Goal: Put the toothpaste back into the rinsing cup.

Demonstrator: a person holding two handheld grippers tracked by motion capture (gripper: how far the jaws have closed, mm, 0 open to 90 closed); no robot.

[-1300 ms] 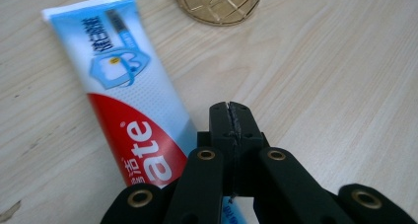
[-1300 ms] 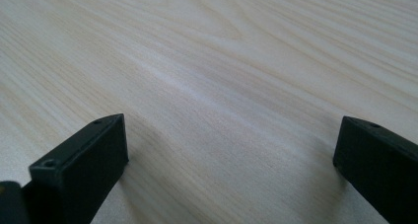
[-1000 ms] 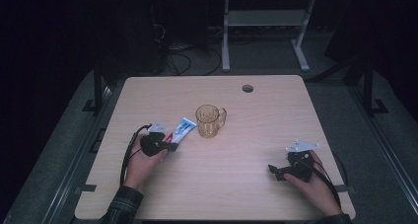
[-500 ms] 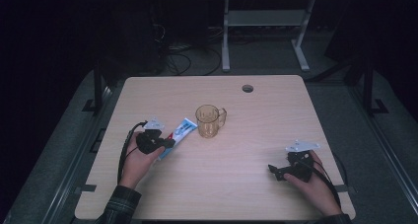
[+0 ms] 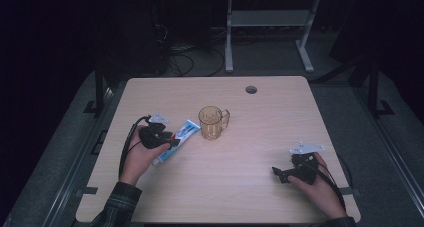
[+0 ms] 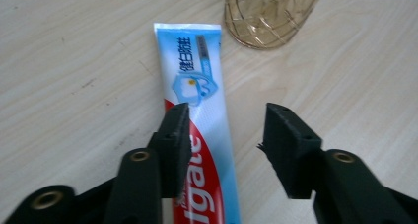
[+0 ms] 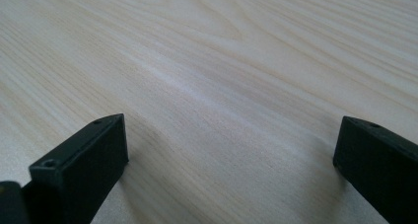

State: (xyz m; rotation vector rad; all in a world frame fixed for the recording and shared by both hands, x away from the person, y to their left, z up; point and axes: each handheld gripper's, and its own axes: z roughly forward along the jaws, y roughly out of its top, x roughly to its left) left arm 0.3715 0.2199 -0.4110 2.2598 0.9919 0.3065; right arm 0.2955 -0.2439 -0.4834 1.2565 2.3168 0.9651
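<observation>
Right now the left gripper point(image 5: 172, 140) hangs over the near end of a blue, white and red toothpaste tube point(image 5: 176, 140) that lies flat on the pale wooden table point(image 5: 260, 197), left of centre. Its jaws have just been opening: in the left gripper view the two black jaws stand apart above the tube point(image 6: 202, 125), one over the red printed part, the other off to the side over bare wood, and neither pad presses on it, so the tube is let go. The tube's flat crimped end points toward a clear amber plastic mug with a handle point(image 5: 213, 122), which stands upright just beyond it, near but not touching. The mug's ribbed base shows at the top of the left gripper view point(image 6: 268, 14). Over at the near right corner, the right gripper point(image 5: 280, 173) sits low over the table in the person's hand, well apart from the tube and mug. Its jaws gape wide with only wood grain point(image 7: 222, 86) between them.
</observation>
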